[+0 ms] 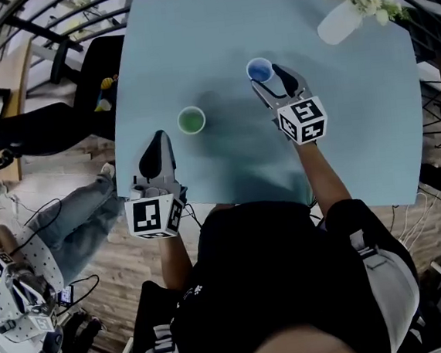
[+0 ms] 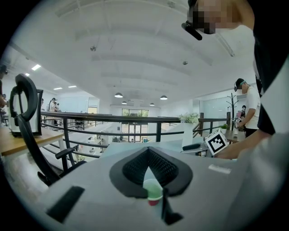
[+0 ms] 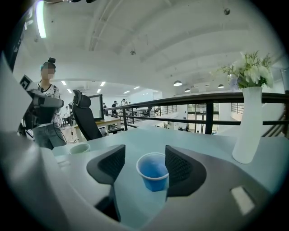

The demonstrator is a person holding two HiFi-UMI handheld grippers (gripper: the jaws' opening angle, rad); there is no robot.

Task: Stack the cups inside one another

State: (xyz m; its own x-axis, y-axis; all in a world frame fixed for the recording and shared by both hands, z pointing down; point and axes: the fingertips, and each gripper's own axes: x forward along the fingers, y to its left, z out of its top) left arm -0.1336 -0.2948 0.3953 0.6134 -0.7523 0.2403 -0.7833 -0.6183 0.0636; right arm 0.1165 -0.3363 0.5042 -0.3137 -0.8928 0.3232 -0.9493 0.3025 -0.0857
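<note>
Head view: the left tool [image 1: 156, 156] is closed and empty over the worktop's [image 1: 355, 120] near edge. A green cup [image 1: 192, 121] stands upright just beyond it, apart. The right tool [image 1: 273, 81] is open around the upright blue cup [image 1: 260, 70], its left pad clear of the cup. A white vase [image 1: 339, 22] stands at the far corner.

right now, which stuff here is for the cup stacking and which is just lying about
For the job:
- blue cup, between the jaws of the open right gripper
- green cup, standing alone on the table

Just lying about:
- white vase of flowers
- black office chair
</note>
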